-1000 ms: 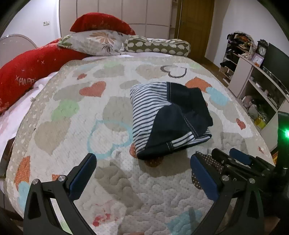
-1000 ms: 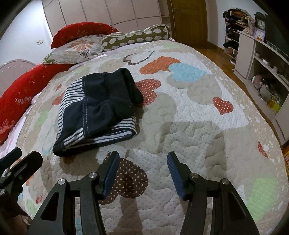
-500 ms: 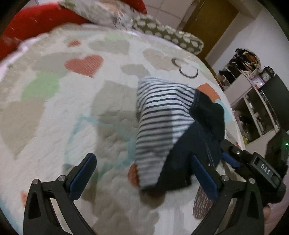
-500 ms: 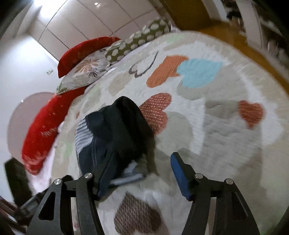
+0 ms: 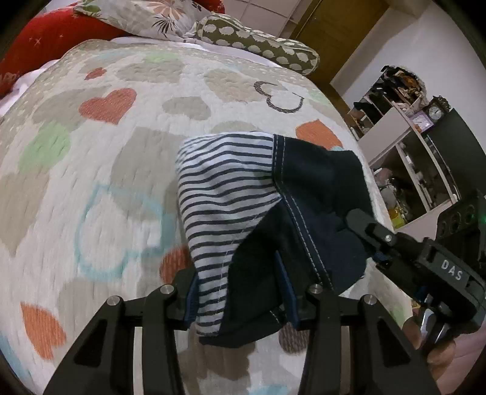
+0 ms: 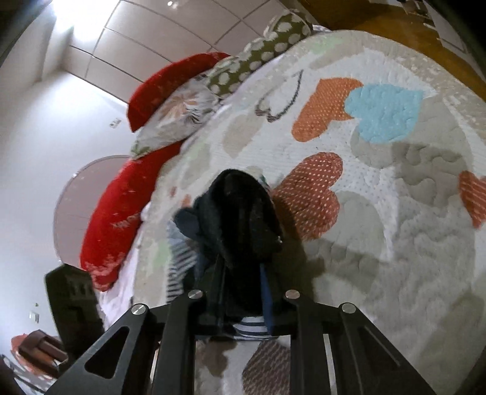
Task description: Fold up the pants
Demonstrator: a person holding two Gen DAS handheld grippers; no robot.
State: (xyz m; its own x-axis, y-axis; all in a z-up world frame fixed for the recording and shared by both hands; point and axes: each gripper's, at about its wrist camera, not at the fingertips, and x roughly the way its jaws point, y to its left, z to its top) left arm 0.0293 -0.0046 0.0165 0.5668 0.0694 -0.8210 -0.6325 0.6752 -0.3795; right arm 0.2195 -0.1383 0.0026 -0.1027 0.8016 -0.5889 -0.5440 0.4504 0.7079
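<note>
Two claws grip one folded pair of pants, which lies on the heart-patterned quilt of the bed, toward its near edge. Our left claw is clenched on the near striped-and-navy edge of the pants, blue pads pressed into the cloth on either side. Our right claw is likewise clamped on the dark navy bundle, with a strip of striped fabric showing below its fingers. Only the left view shows the right claw from outside, biting the pants' right side, and the shelving unit with a clock beyond the bed's right edge. Only the right view shows the wardrobe doors and the round headboard behind the pants. Behind the pants we count four pillows at the head of the bed: two red ones, one floral and one green dotted bolster. To the left of the pants and beyond them the quilt lies bare and wide; to their right the bed edge is near.
</note>
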